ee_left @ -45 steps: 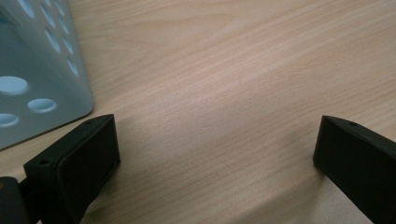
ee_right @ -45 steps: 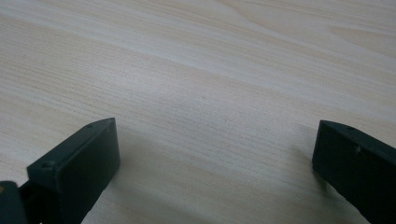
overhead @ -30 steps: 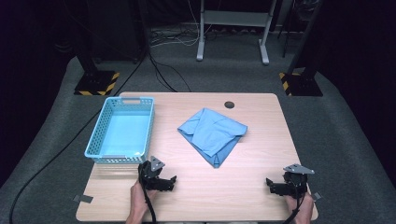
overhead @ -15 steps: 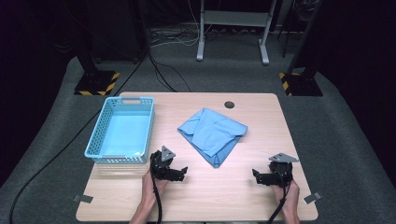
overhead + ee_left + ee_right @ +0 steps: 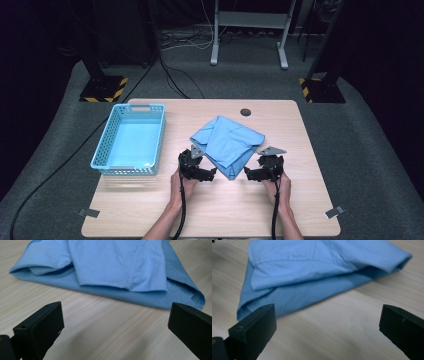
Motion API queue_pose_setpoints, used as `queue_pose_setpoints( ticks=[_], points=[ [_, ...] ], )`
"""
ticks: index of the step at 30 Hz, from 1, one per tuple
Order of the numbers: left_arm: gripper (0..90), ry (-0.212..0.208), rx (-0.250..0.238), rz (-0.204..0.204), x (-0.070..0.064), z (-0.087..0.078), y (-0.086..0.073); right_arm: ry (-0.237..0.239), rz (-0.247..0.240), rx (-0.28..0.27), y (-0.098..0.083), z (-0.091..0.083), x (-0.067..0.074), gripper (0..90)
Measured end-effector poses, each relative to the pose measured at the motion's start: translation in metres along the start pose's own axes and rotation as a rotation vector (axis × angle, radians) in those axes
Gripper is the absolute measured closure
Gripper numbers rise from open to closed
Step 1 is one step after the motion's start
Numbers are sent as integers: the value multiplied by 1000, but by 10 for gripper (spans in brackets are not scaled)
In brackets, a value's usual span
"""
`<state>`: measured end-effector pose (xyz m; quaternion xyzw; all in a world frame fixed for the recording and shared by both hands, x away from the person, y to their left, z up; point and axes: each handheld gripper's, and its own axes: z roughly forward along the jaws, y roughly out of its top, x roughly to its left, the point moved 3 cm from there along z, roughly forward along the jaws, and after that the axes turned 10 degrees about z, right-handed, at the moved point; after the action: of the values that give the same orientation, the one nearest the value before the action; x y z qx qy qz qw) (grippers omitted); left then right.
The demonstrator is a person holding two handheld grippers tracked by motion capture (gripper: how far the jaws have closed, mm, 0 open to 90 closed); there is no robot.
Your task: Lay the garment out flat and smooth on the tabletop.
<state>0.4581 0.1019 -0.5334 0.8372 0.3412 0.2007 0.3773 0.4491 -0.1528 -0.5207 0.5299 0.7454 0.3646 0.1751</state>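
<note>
High view: a folded light-blue cloth (image 5: 227,144) lies near the middle of the wooden surface (image 5: 300,210), its pointed corner aimed toward the near edge. On the left side of the surface sits a light-blue plastic basket (image 5: 100,153), well apart from the cloth. A small dark round spot (image 5: 245,112) marks the far part of the surface, just beyond the cloth.

Two forearms come in from the near edge. The left hand (image 5: 178,186) holds the left gripper (image 5: 209,175), which sits just left of the cloth's near corner, close to its edge. The right hand (image 5: 280,186) holds the right gripper (image 5: 248,175), just right of that same corner. Both grippers point inward toward the cloth, with black cables trailing back along the arms. Each carries a grey three-cornered plate on top.

Left gripper view: the two black jaws stand wide apart, released, with bare wood between them; the cloth (image 5: 117,267) lies just ahead, its layered folds and hem visible, not touched by either jaw.

Right gripper view: the jaws likewise stand spread and hold nothing; the cloth (image 5: 312,272) lies ahead, its folded corner coming near the jaw on that view's left, though contact cannot be told.

Beyond the surface, grey carpet, metal stand legs and yellow-and-black striped bases are visible.
</note>
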Motion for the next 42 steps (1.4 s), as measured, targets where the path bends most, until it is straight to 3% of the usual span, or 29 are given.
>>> queue_pose_setpoints(
  ticks=[3, 7, 11, 14, 16, 35, 42],
  points=[
    [3, 15, 2, -8, -2, 12, 8, -13, -19, -8, 11, 14, 9, 7],
    [3, 33, 38, -13, -4, 27, 12, -14, 29, 0, 22, 39, 15, 1],
    [3, 42, 72, -8, -5, 36, 11, -20, 41, 16, 21, 50, 19, 0],
    [5, 44, 94, 16, -8, 39, 12, -41, 20, 45, 18, 61, 23, 0],
    [4, 43, 94, 17, -9, 39, 12, -33, 37, 44, 17, 64, 23, 0],
    [4, 37, 93, 25, -25, 25, 1, -47, 43, 35, -1, 48, 36, 3],
    [5, 39, 92, 24, -34, 16, -6, -38, 16, 30, -13, 37, 44, 4]
  ],
)
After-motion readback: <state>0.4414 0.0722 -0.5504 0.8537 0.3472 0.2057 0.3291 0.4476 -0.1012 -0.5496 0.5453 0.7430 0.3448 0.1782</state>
